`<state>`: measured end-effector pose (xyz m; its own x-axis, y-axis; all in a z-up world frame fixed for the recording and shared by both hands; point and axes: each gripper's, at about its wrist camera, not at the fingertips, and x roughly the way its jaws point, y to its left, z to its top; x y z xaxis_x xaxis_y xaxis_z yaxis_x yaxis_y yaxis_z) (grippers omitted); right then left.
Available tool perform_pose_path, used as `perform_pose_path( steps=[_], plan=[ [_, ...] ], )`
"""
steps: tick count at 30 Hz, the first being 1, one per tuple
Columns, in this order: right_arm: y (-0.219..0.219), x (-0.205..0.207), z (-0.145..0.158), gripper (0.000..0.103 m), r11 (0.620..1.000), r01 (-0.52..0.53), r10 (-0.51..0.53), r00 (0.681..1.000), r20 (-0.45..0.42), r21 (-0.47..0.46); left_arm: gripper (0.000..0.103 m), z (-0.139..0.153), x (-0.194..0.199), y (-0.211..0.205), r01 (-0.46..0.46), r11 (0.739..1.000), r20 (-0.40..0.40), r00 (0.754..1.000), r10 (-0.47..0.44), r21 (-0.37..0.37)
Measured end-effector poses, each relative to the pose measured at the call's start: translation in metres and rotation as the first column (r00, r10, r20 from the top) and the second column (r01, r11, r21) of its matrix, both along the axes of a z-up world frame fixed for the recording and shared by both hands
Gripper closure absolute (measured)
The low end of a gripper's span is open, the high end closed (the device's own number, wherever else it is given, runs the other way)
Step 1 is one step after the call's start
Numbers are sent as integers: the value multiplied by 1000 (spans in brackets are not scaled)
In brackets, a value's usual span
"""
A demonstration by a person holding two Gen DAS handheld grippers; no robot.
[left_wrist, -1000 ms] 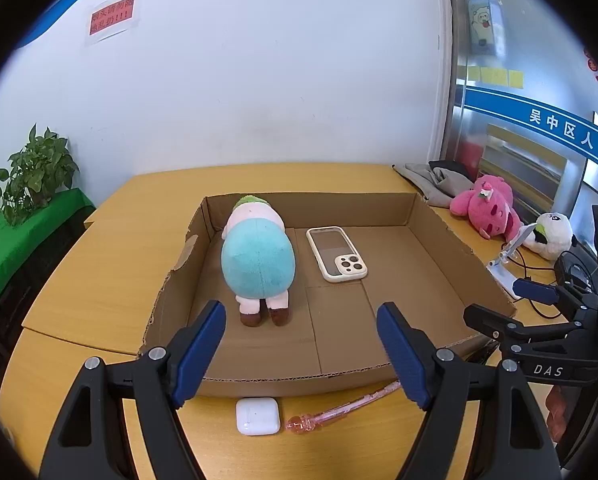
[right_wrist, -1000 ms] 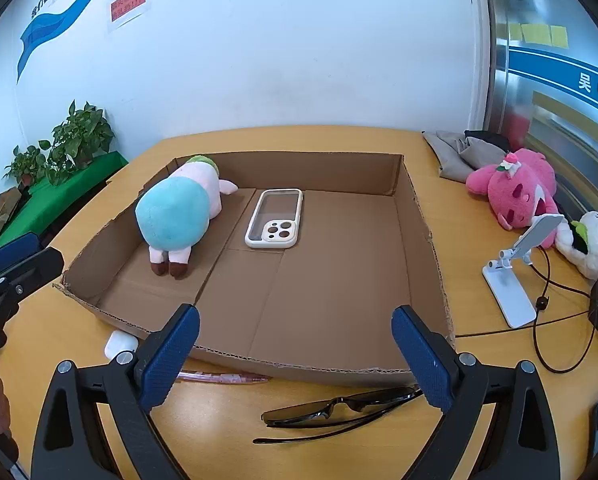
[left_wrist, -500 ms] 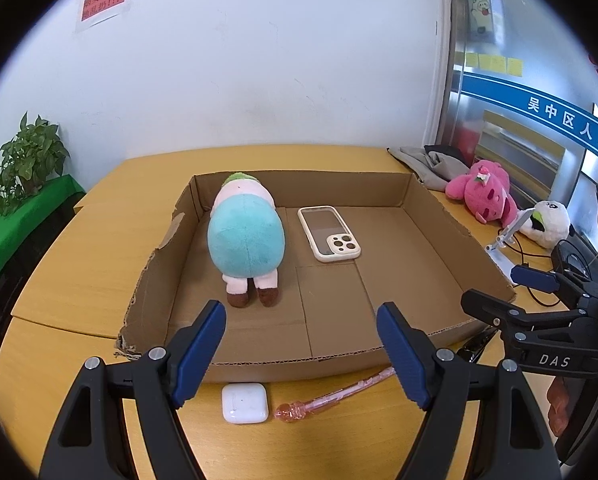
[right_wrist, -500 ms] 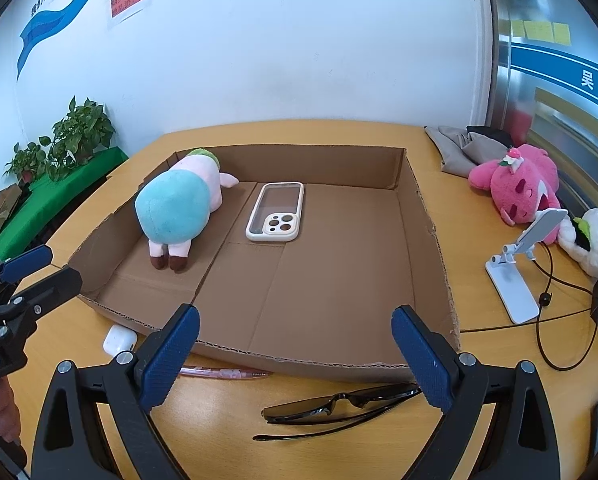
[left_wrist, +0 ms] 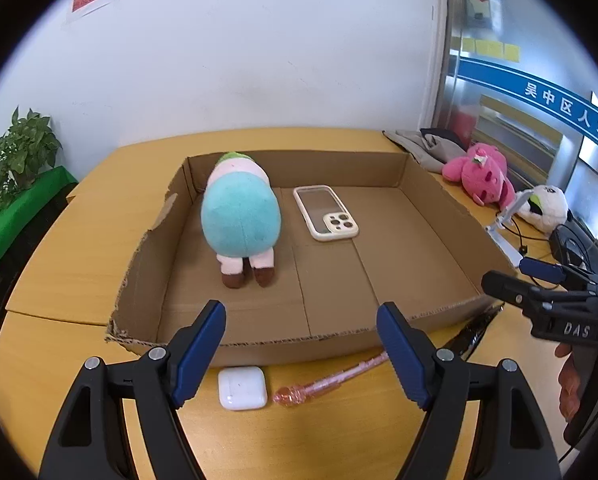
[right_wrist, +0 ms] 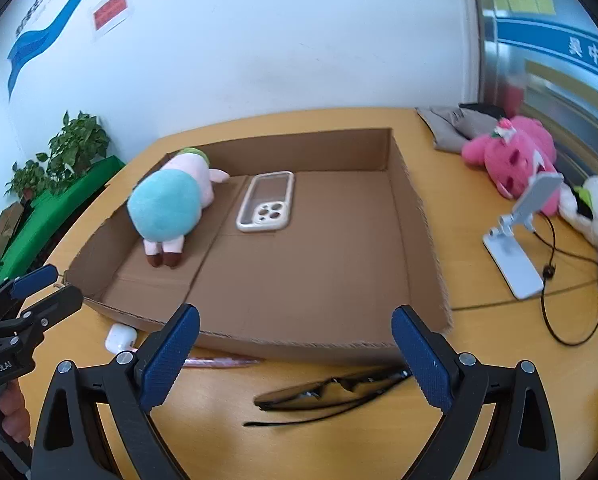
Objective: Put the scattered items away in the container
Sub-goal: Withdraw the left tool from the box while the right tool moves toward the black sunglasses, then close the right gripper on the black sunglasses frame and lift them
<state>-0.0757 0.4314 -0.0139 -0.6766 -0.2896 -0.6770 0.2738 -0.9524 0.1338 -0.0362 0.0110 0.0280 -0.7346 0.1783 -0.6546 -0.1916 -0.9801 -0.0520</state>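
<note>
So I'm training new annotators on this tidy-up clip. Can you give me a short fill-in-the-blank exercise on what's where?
1. Inside the cardboard box, beside the plush toy, lies a ____.
2. The white earbud case sits on the table, ____ the box.
3. Between the earbud case and the sunglasses lies a ____ pen.
4. Both the left gripper and the right gripper hold ____.

Missing words: phone case; outside; pink; nothing

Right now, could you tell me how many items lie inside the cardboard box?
2: a blue plush toy toward its left side, and a phone case flat beside it, mid-floor of the cardboard box. None seems hidden.
</note>
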Motion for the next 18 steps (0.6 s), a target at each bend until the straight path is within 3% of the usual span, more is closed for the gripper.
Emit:
perform_pose_path(
  steps=[8,13,18],
  plan=[
    [60,3,-39,4,988,150,-146,981,130,-27,25,-28,15,40,176,984,76,981,-178,26],
    [72,-4,-59,4,981,171,-145,962,231,-93,25,-44,20,78,311,950,116,942,-314,37],
    [62,-20,-76,4,971,176,-121,943,309,-158,25,-55,25,98,359,933,147,922,-358,21]
  ],
)
